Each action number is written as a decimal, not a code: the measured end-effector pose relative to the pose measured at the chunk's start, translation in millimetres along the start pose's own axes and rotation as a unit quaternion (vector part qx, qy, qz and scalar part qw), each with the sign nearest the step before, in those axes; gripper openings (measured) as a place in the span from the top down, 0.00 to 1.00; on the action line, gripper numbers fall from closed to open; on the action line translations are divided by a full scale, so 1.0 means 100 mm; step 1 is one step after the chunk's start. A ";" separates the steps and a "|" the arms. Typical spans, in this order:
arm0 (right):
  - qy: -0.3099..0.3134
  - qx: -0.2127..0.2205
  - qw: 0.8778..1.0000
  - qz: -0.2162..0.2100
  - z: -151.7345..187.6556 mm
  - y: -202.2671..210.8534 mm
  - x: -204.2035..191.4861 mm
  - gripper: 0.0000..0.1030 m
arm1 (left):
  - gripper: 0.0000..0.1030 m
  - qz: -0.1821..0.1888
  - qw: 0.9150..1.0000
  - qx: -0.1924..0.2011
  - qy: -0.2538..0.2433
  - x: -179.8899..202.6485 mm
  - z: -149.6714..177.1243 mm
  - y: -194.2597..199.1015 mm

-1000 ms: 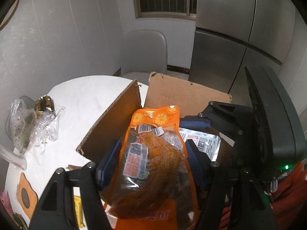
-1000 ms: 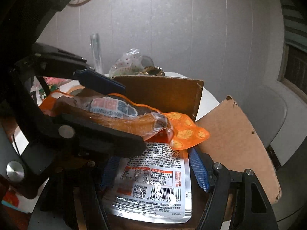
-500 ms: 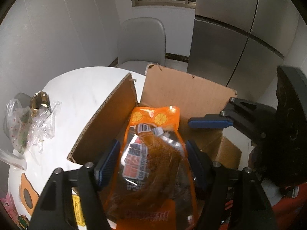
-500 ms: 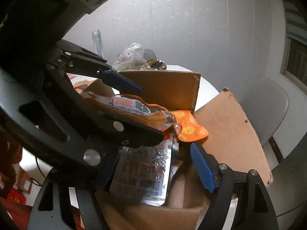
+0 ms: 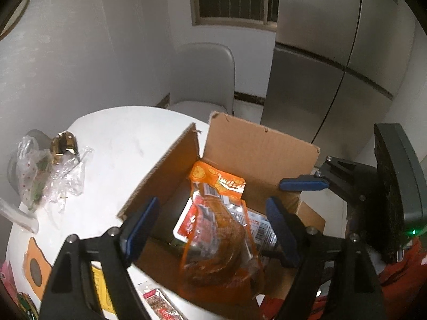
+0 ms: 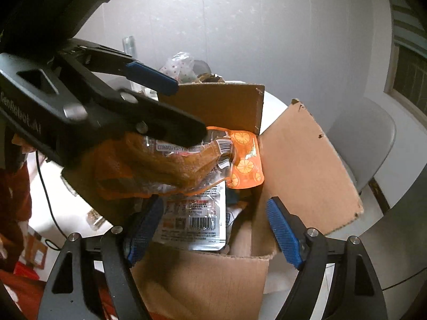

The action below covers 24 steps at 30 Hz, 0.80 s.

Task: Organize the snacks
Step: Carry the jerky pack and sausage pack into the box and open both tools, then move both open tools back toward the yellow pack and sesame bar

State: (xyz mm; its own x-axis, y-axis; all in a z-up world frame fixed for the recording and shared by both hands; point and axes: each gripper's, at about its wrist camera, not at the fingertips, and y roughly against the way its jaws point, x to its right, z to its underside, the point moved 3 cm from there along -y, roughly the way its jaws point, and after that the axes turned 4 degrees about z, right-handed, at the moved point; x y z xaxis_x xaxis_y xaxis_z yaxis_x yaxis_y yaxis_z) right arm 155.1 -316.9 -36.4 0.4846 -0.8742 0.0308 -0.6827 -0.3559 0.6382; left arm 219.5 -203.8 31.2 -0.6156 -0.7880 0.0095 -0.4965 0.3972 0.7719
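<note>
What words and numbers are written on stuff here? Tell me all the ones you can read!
"GenRobot.AI": on the side of the left gripper, first letter partly cut off.
Orange snack bag: its label print is blurred, not readable.
Silver packet: barcode, code square and small print, too small to read.
Small packets on the white table: print too blurred to read.

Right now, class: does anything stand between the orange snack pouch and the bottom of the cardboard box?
Yes. The orange snack pouch lies on the silver packet already inside the cardboard box. Other packets lie beneath. The left gripper, jaws opening, no longer presses the pouch.
</note>
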 end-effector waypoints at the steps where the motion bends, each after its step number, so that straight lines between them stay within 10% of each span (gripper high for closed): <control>1: 0.000 0.002 1.000 0.003 -0.02 0.02 0.00 0.25 | 0.23 -0.002 1.000 0.007 0.002 -0.01 0.01 0.06; 13: 0.016 0.075 0.997 0.018 -0.28 0.52 -0.47 0.25 | 0.18 -0.070 0.991 0.098 0.058 -0.47 0.57 1.06; 24: 0.075 0.142 0.985 -0.066 -0.44 0.74 -1.73 0.25 | 0.14 -0.178 0.969 0.110 0.128 -1.25 1.69 1.45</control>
State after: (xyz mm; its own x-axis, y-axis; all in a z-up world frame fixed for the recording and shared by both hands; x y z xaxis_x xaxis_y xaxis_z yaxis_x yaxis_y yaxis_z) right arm 44.8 -177.4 39.7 0.6400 -0.7633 0.0880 -0.7235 -0.5602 0.4034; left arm 121.0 32.1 34.4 -0.2235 -0.9732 -0.0535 -0.7860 0.1475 0.6004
